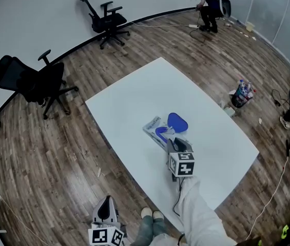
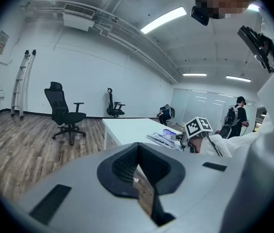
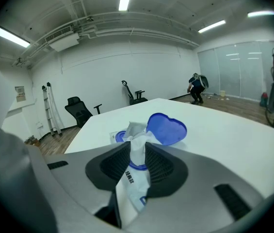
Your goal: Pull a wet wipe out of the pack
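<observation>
Far left, on the brown wood-plank floor (image 1: 57, 152): a black swivel office chair (image 1: 34, 81), well apart from the table. Lower down, beside the near table edge and off it: the grey left gripper (image 1: 106, 201) with its marker cube (image 1: 106, 236), hanging over the floor. Tips brought together, nothing caught between the black ribbed pads (image 2: 122, 166). Only floor planks seen through the slit behind them.

Next, filling the middle: a large white rectangular table (image 1: 129, 101). Lying flat on it toward the near side: a white-and-blue soft plastic pack (image 1: 153, 126) of wipes. Round blue hinged lid (image 1: 178, 122) flipped up, leaning away to the right. Standing out of the blue-ringed opening (image 3: 137, 167): a crumpled white wet wipe (image 3: 136, 137), partly drawn out, lower end inside the pack.

Just right of the pack and reaching over it: the grey right gripper (image 1: 169, 137), carried on a white-sleeved arm (image 1: 198, 214), angled down at the opening. Jaws partly closed, narrowed onto the tuft of wipe, both ribbed gripping faces (image 3: 115, 163) pressing its sides.

Far right, on the floor past the table corner: a small bin (image 1: 242, 94) stuffed with bottles. Farther back, near the glass wall: a person (image 1: 209, 6) bent low.
</observation>
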Available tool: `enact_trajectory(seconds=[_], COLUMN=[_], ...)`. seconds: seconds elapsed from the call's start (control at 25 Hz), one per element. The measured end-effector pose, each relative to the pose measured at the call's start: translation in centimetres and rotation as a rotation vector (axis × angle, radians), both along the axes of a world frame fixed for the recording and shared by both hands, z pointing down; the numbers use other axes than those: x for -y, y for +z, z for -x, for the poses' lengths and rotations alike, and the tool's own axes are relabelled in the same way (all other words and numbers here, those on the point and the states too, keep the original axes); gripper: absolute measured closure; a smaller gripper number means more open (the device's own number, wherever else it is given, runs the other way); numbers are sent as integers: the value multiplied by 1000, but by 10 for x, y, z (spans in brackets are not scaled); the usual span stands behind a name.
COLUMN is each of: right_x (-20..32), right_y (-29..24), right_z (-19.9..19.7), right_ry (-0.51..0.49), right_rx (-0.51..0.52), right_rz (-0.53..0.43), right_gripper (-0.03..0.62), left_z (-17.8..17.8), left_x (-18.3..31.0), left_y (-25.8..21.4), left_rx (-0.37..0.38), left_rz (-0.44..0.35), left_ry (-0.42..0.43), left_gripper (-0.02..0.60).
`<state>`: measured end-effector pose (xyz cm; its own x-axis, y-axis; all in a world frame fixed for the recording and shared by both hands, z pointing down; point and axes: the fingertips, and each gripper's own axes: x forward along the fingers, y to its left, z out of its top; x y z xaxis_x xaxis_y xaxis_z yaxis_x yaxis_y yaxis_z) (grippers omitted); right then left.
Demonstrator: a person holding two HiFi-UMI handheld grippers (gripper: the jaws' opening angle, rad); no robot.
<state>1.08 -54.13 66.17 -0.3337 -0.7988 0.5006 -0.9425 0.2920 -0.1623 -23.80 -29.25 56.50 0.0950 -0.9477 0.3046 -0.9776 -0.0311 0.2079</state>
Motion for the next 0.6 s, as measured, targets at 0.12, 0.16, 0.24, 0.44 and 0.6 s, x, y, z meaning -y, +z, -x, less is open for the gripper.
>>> enact_trajectory(seconds=[0.12, 0.16, 0.24, 0.44, 0.6], right_x=[-2, -2, -2, -1, -1], right_y=[-1, -2, -2, -1, -5], right_z=[-1, -1, -2, -3, -1], right_ry=[3, 5, 7, 13, 11], right_rx=[-11, -15, -15, -14, -11], right_rz=[1, -1, -2, 0, -1], right_gripper=[505, 518, 537, 575, 580], left_z=[4, 5, 7, 9, 10], left_x=[-4, -5, -5, -5, -5], left_y=[-1, -1, -1, -1, -5], left_rx=[-2, -2, -3, -4, -7], left_rz=[1, 0, -1, -7, -10], left_ry=[-6, -8, -13, -18, -23], left_gripper=[581, 581, 581, 581, 581])
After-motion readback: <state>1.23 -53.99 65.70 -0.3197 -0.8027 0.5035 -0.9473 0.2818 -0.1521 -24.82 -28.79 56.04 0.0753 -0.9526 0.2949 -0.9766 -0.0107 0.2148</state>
